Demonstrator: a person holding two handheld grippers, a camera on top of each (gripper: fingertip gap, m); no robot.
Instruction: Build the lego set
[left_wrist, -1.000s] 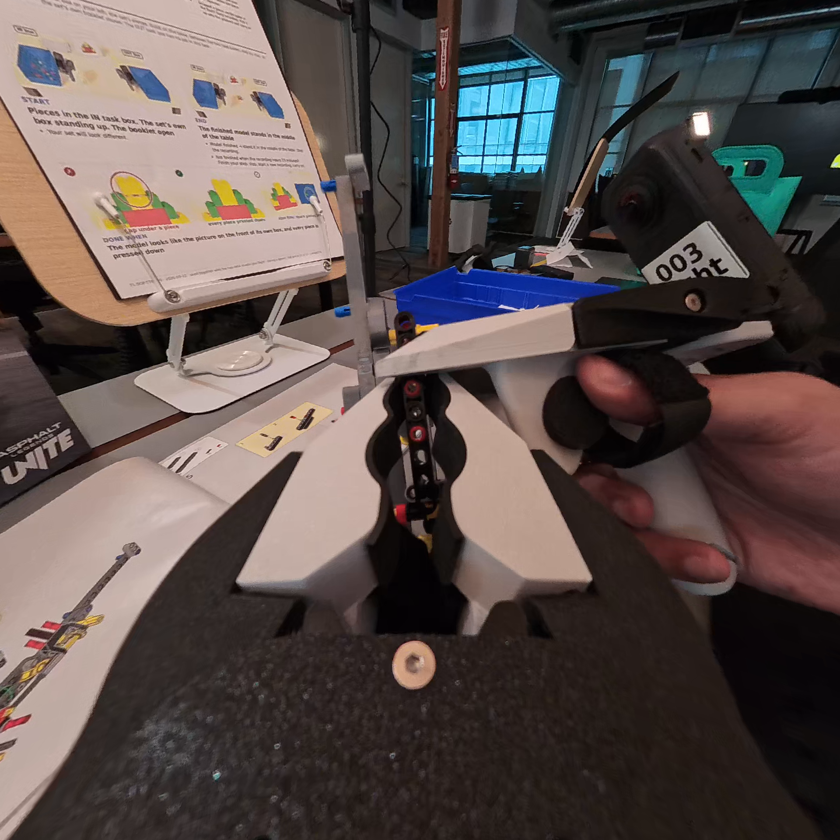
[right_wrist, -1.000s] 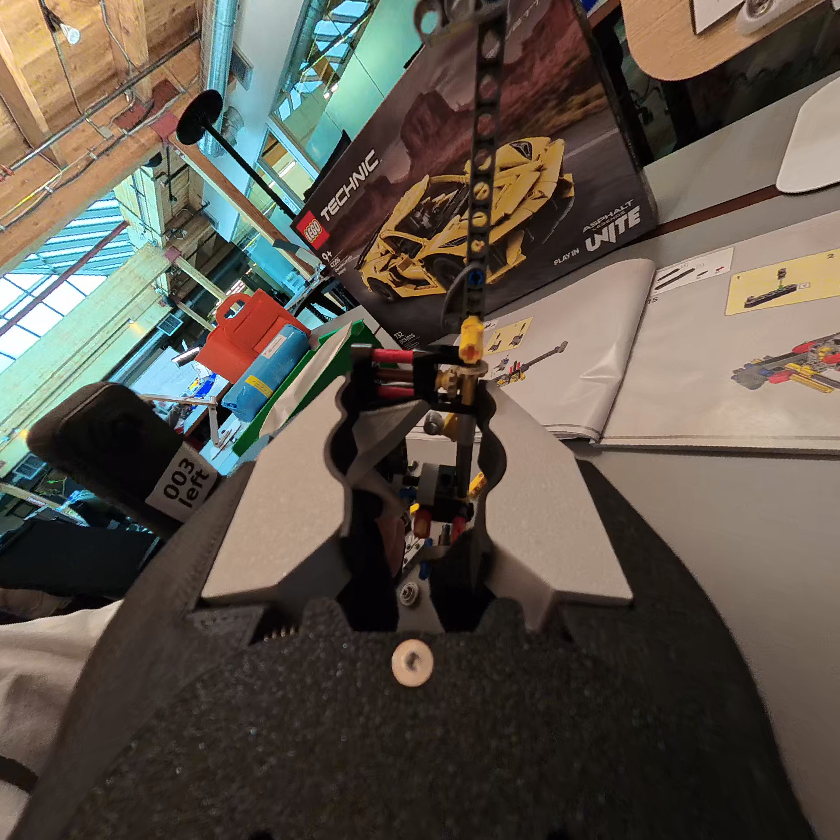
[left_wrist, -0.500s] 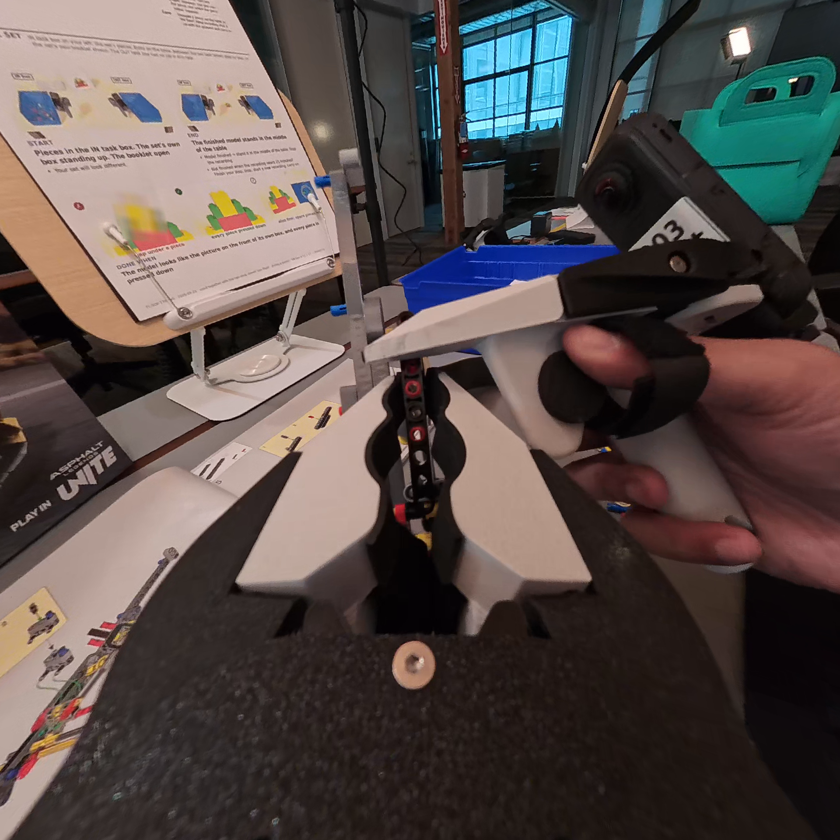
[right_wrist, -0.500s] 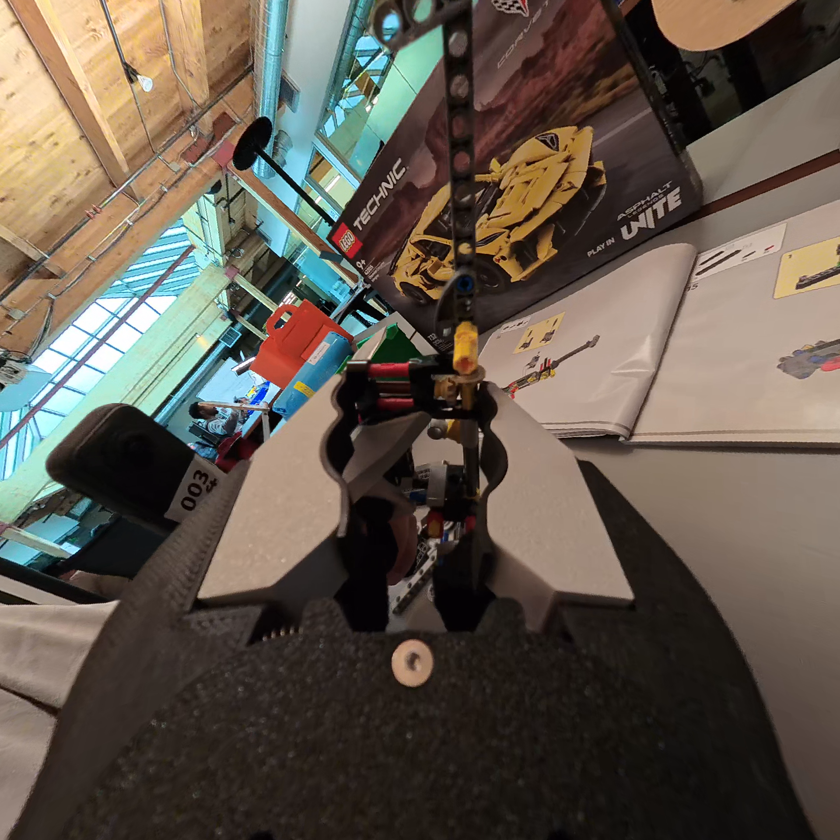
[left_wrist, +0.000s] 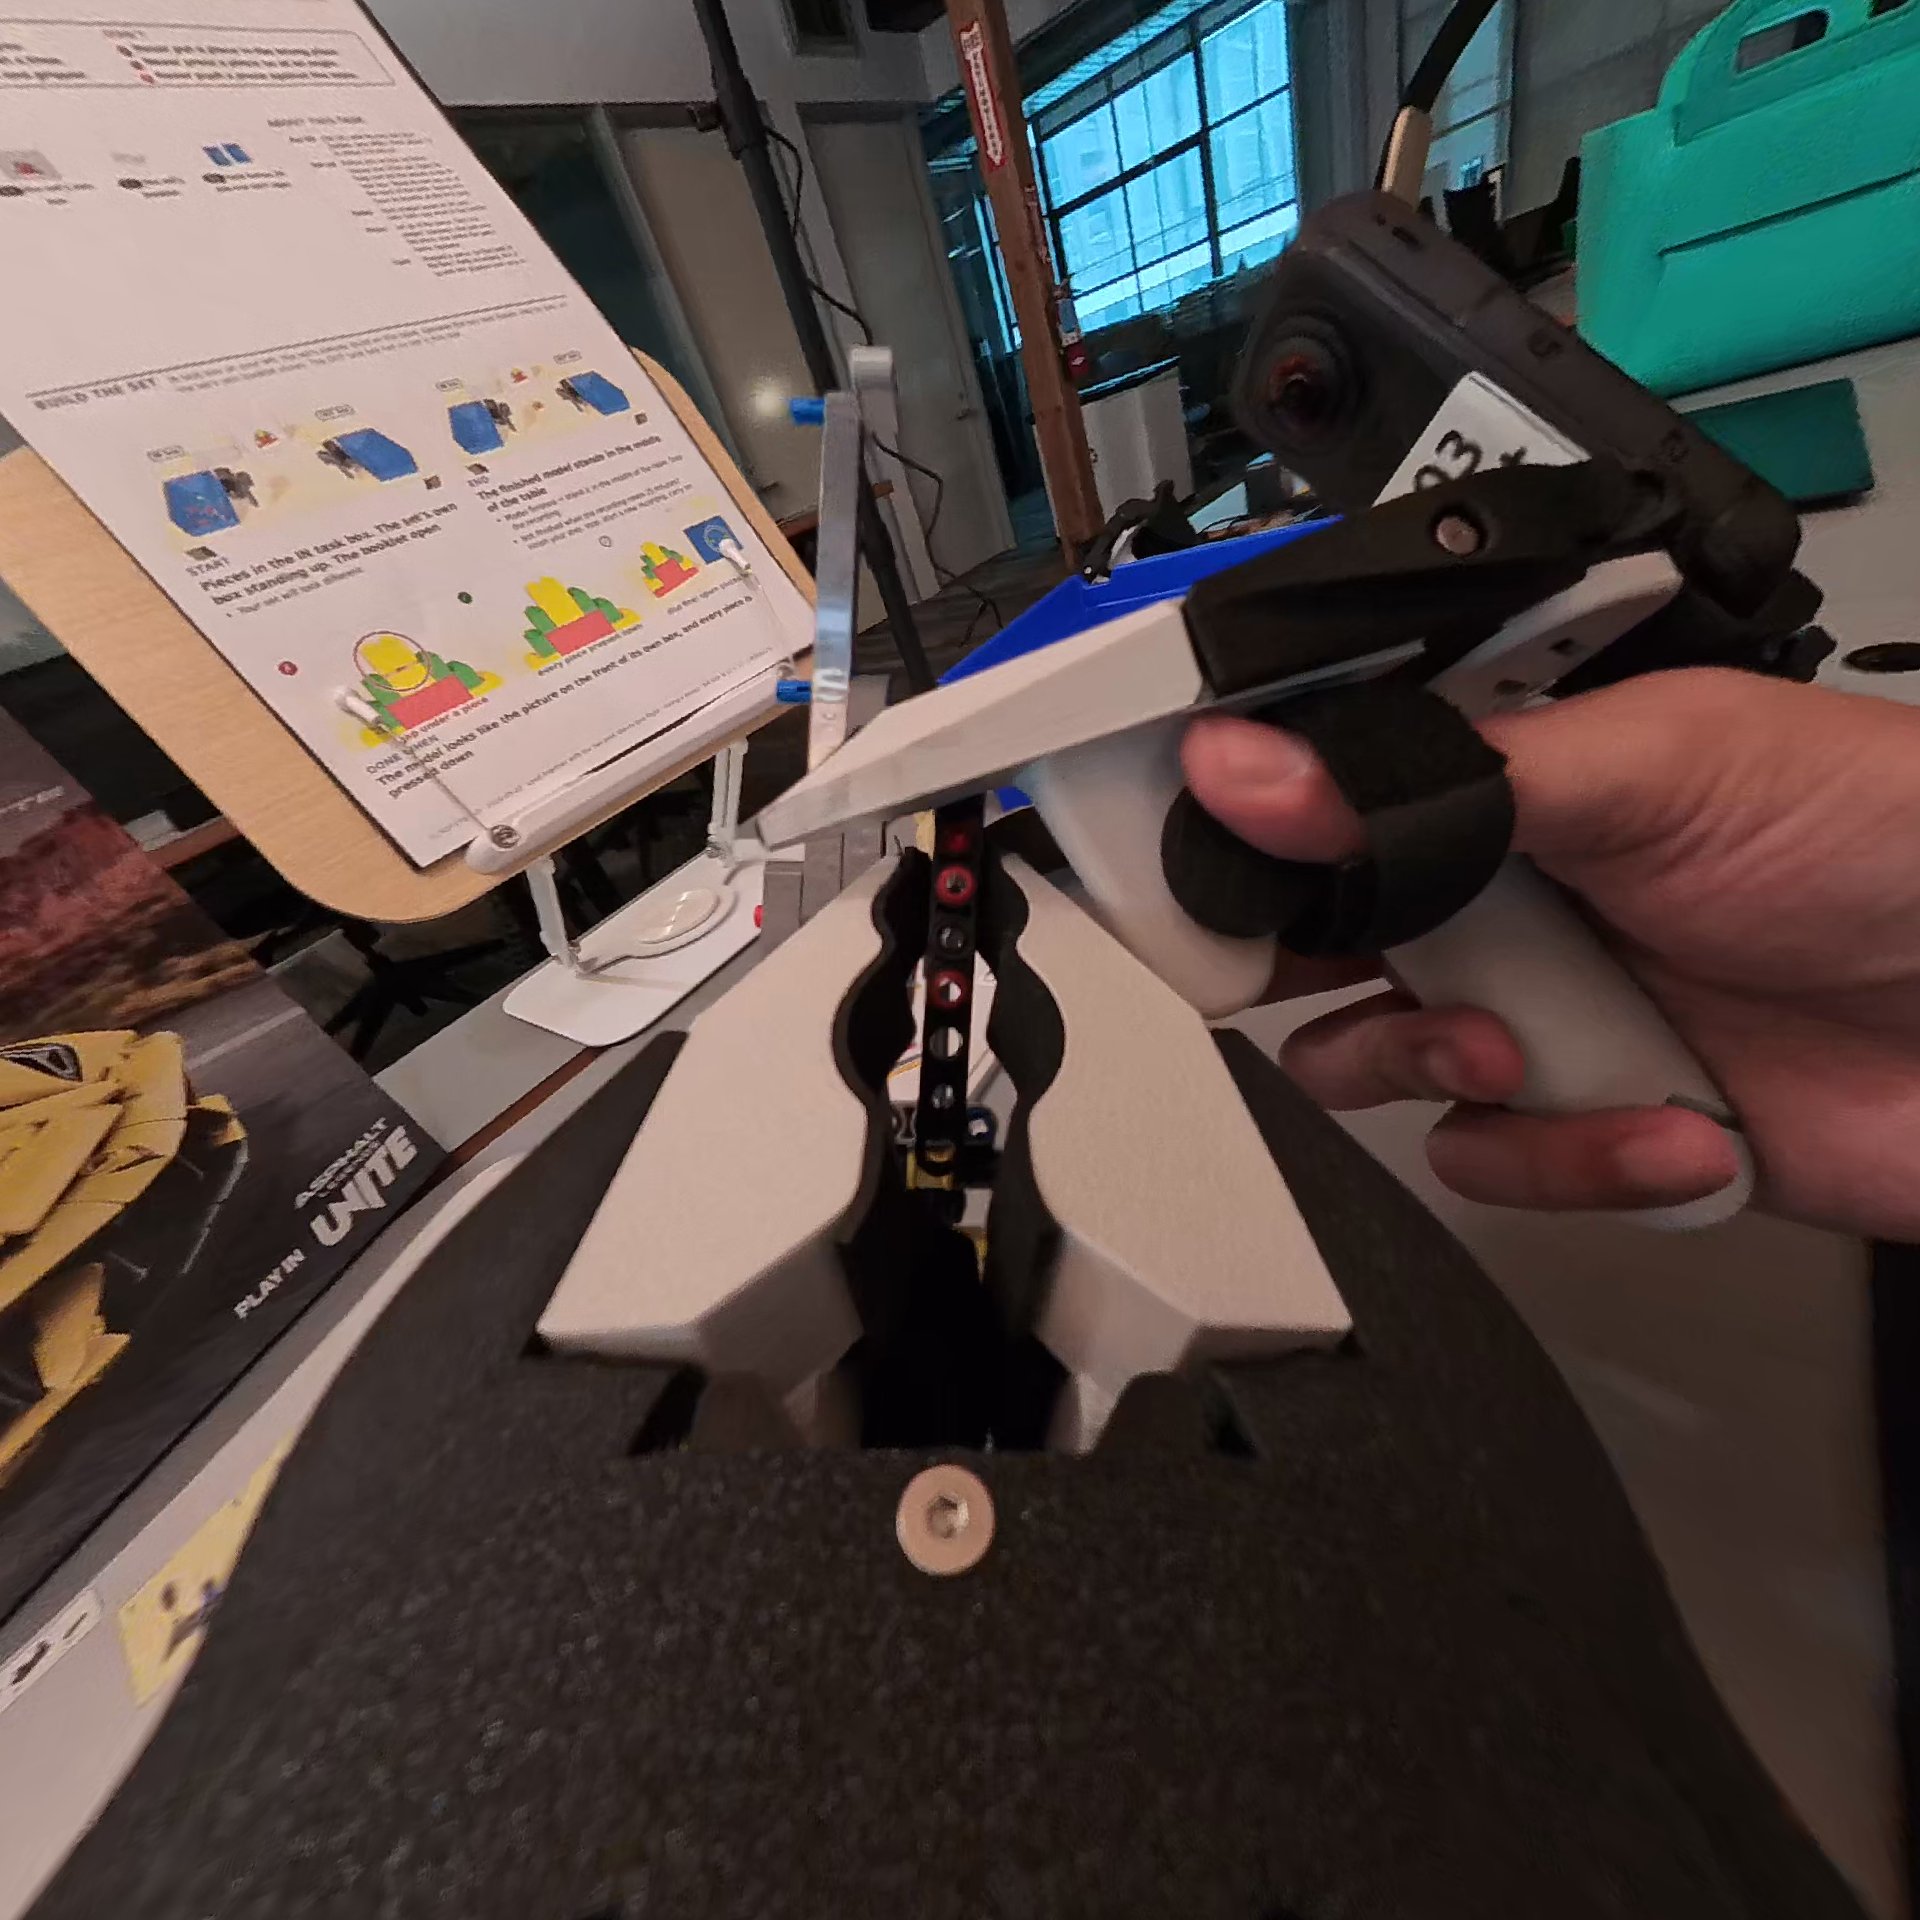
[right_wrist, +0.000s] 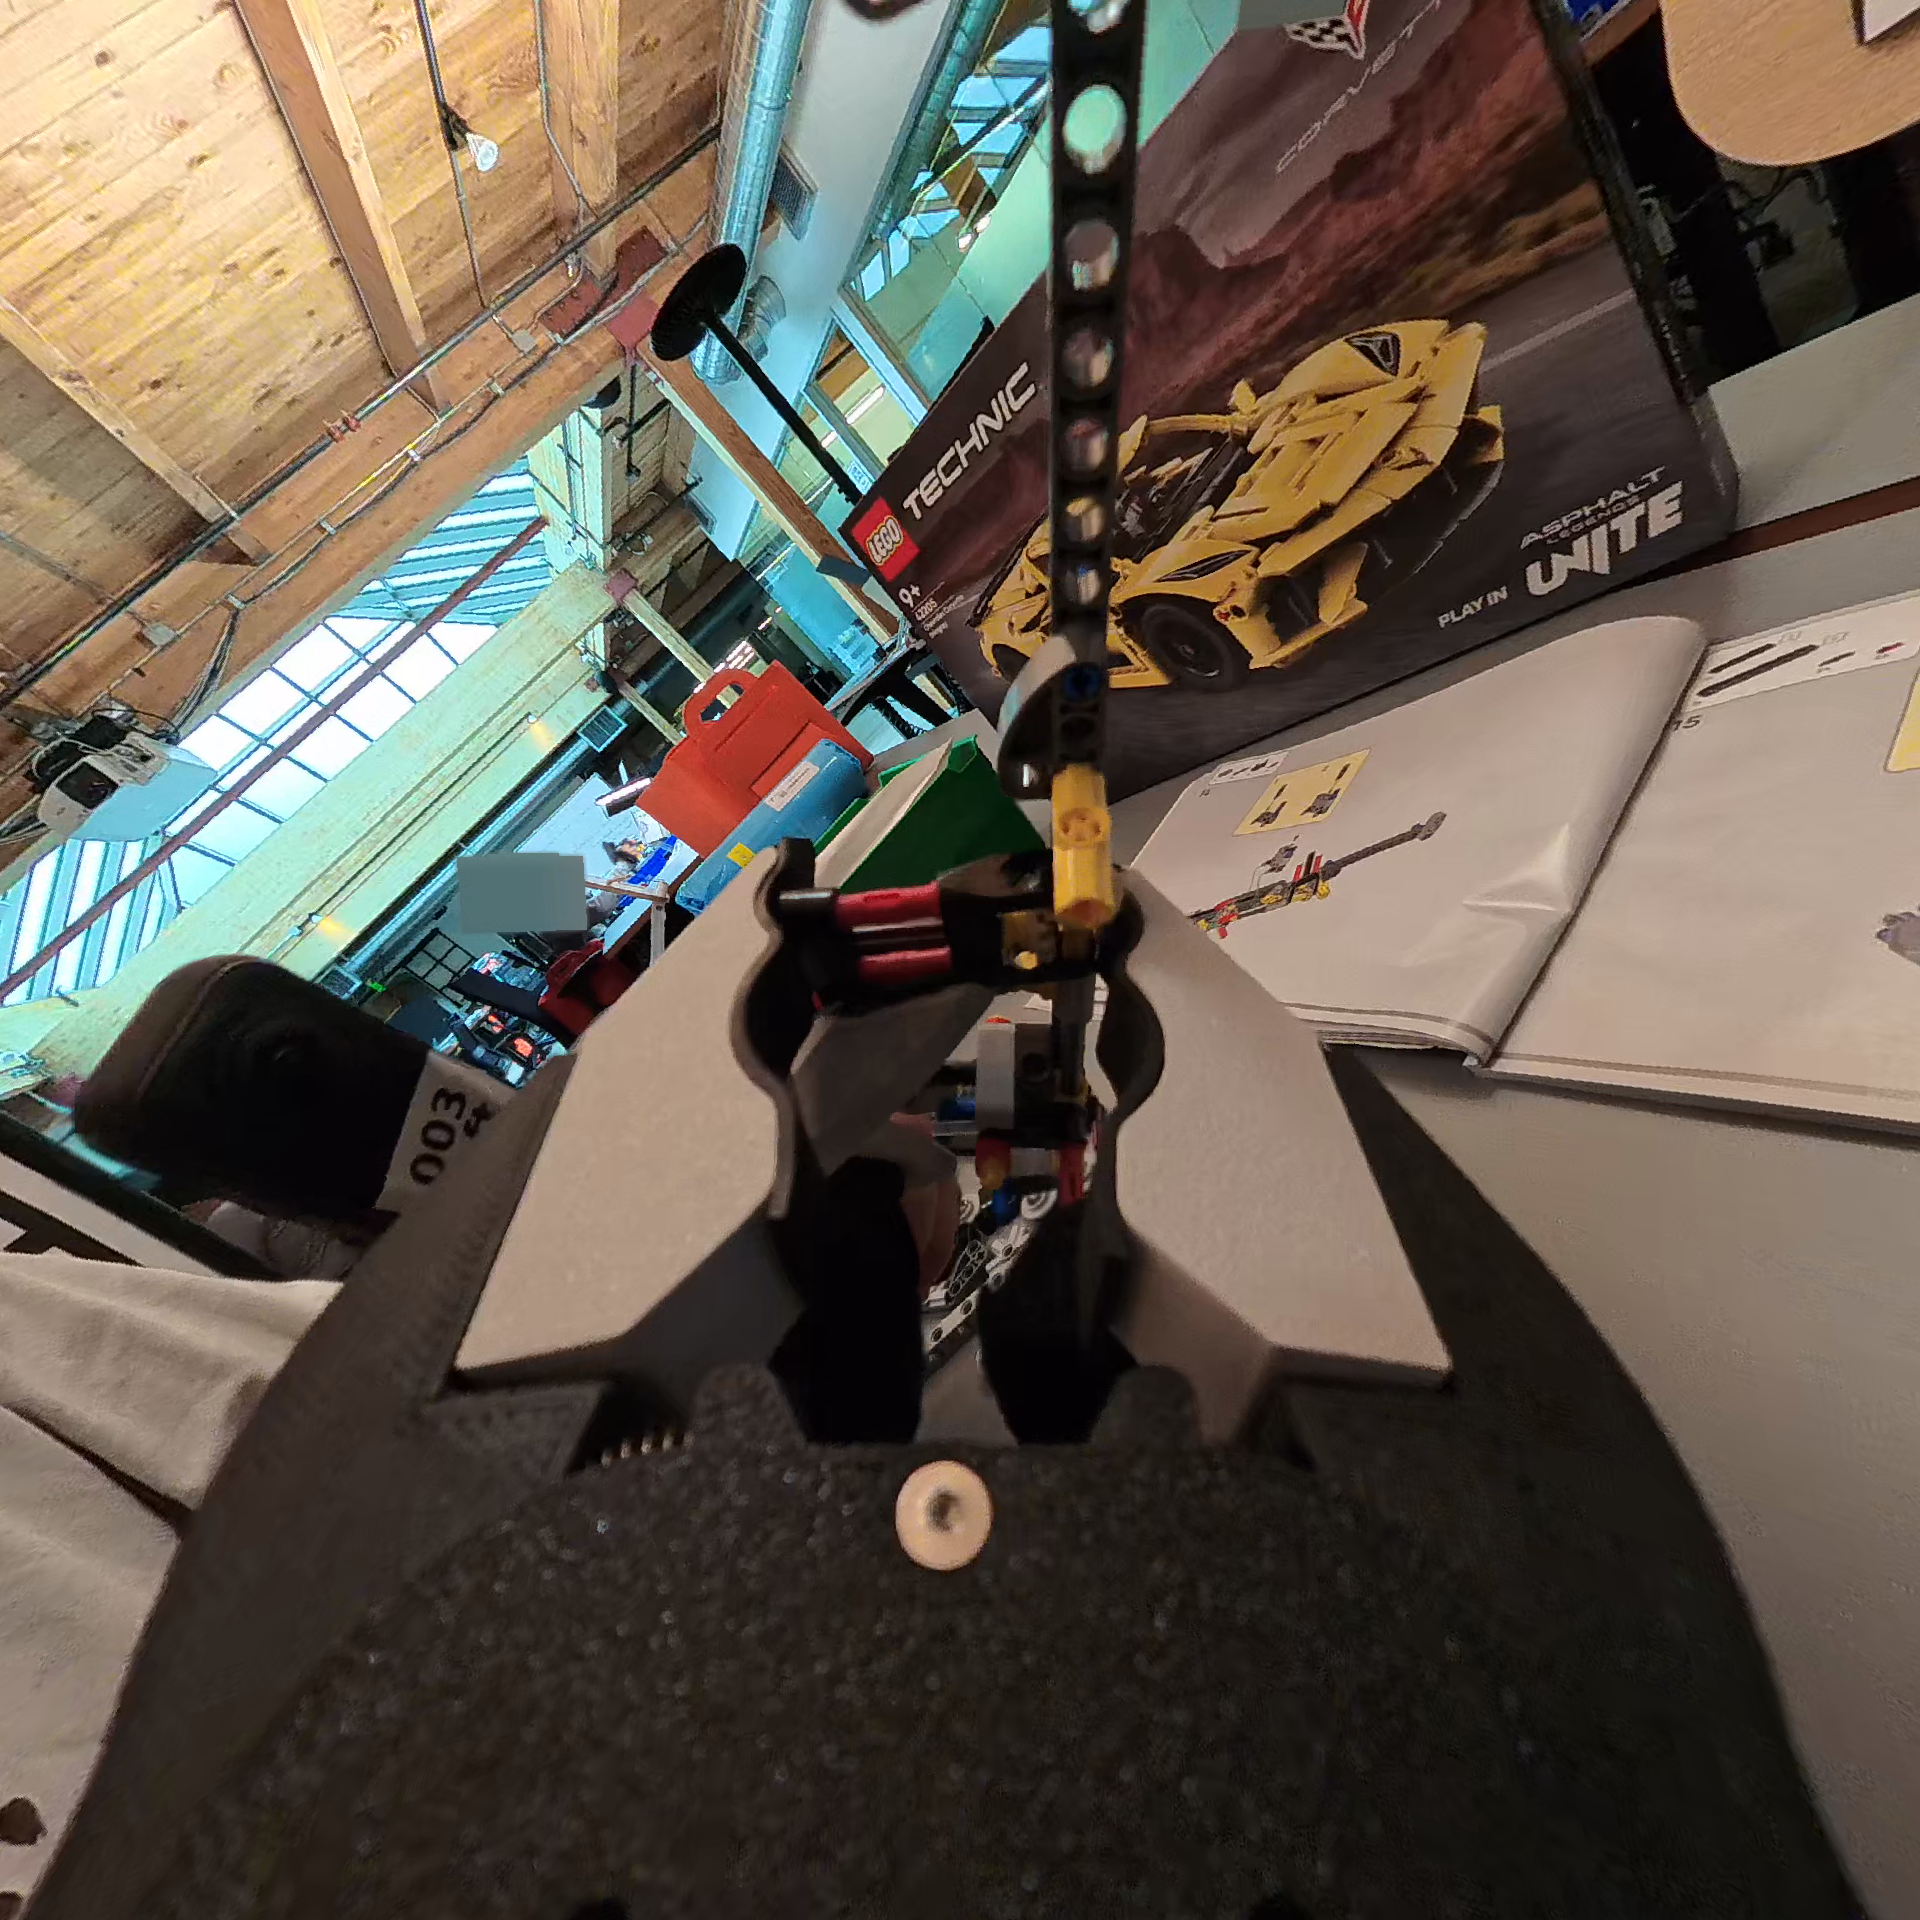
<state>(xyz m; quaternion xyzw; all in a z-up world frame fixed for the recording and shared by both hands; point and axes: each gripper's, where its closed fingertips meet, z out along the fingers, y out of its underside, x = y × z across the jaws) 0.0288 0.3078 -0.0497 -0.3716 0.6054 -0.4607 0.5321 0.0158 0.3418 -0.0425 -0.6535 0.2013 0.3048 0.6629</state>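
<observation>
Tool fingers (left_wrist: 748, 1143) matt grey plastic, pads black; mount (left_wrist: 935, 1714) rough black foam, metal screw (left_wrist: 943, 1519). Lego beam (right_wrist: 1084, 343) glossy black plastic. Instruction booklet (right_wrist: 1455, 894) satin paper, set box (right_wrist: 1351, 416) printed card, worktop (right_wrist: 1662, 1351) smooth matt grey, ceiling (right_wrist: 260, 208) bare wood.

the left claw (left_wrist: 945, 1049) is pale grey with black wavy pads on a speckled black body, closed on a black holed beam (left_wrist: 948, 997) studded with red pins. the right claw (right_wrist: 940, 997) is darker grey, around a black, red and yellow assembly (right_wrist: 966, 925). the box (right_wrist: 1351, 416) at 1 o'clock shows a yellow car; the surface (right_wrist: 1662, 1299) is grey.
</observation>
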